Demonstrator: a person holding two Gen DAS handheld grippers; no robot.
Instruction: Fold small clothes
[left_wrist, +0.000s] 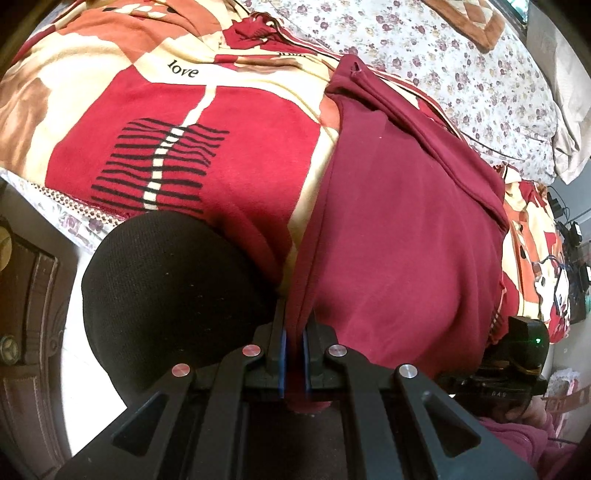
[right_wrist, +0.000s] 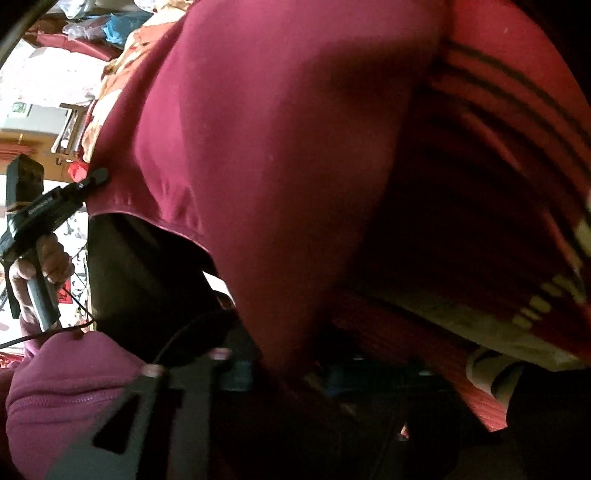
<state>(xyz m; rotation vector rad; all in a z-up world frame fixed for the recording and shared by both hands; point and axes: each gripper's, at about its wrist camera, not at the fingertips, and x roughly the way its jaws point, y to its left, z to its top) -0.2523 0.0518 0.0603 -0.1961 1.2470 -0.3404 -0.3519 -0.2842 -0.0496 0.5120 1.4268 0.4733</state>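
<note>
A maroon garment (left_wrist: 399, 229) lies spread over a bed and hangs off its near edge. My left gripper (left_wrist: 294, 325) is shut on a bunched fold of its left edge, and the cloth runs down between the blue pads. In the right wrist view the same garment (right_wrist: 288, 147) fills the middle. A bunch of it drops between the blurred fingers of my right gripper (right_wrist: 288, 373), which close in on it from both sides. The left gripper (right_wrist: 96, 178) shows there pinching the garment's corner, held by a hand (right_wrist: 40, 269). The right gripper's body (left_wrist: 524, 343) sits at the garment's lower right.
Under the garment lies a red and cream patterned blanket (left_wrist: 229, 147) on a floral sheet (left_wrist: 443, 55). A black mesh cushion (left_wrist: 170, 295) sits at the bed's near edge, left of my left gripper. A pink sleeve (right_wrist: 66, 391) is in the lower left of the right wrist view.
</note>
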